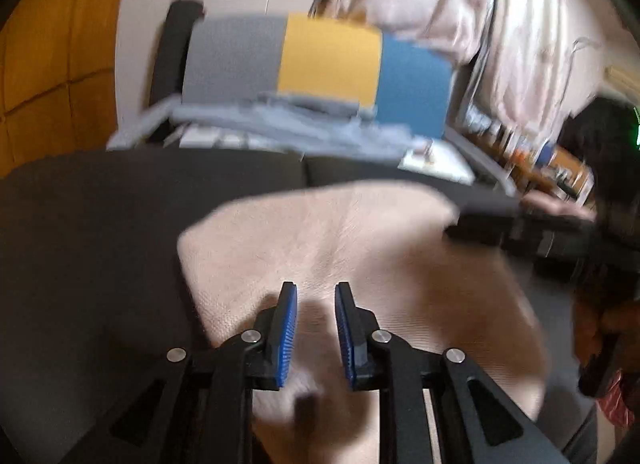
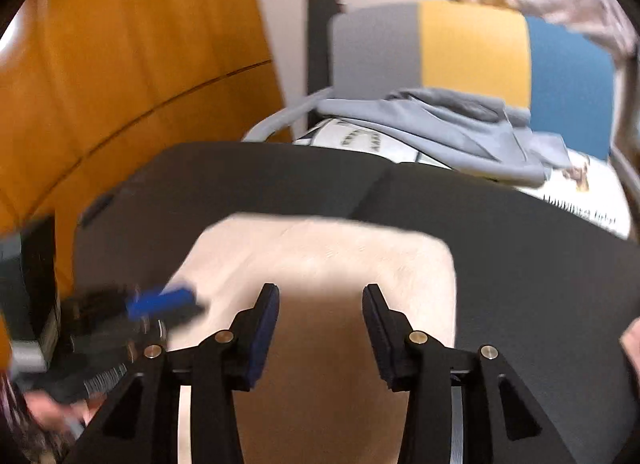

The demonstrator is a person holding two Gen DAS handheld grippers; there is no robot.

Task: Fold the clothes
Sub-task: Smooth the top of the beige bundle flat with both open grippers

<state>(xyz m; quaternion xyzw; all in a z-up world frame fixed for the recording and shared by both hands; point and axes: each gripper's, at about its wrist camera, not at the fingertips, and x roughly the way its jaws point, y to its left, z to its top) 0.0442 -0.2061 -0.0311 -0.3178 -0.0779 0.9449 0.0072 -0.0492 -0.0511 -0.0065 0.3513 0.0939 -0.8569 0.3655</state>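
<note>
Evidently both grippers — left gripper [image 1: 316, 328] and right gripper [image 2: 320, 332] — hung with jaws apart, gripping nothing, above the beige garment [image 2: 320, 264] lying just ahead; pinching opposite edges squarely would likely fold it best.

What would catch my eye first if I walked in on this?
Probably the pale pink cloth lying on the dark surface, right in front of both grippers. Behind it stands a panel striped grey, yellow and blue, with a grey garment heaped at its foot. The right gripper is open over the cloth, and the left gripper hovers over it with only a narrow gap.
</note>
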